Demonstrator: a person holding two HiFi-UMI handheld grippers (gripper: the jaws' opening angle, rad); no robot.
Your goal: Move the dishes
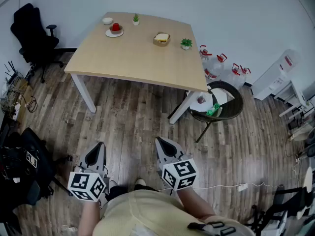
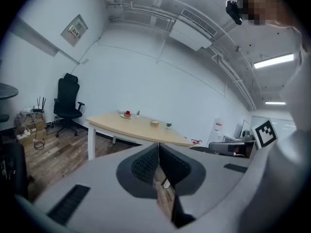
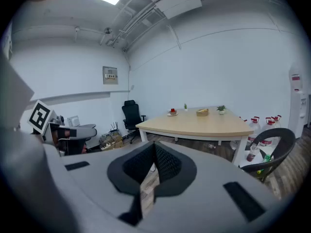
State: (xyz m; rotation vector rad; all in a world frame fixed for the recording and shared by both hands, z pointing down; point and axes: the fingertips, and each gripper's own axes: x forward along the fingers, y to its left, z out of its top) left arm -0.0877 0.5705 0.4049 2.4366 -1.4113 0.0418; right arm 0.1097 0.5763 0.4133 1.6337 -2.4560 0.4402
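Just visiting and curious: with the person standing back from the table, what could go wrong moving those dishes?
The plate carries a red item that might slide off if the plate is tilted. The dishes sit along the table's far edge, so reaching over could knock the small plant beside them.

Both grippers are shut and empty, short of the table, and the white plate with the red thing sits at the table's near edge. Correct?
No: the head view shows the white plate with the red thing at the far edge of the table. The rest holds: left gripper and right gripper are shut, empty, short of it.
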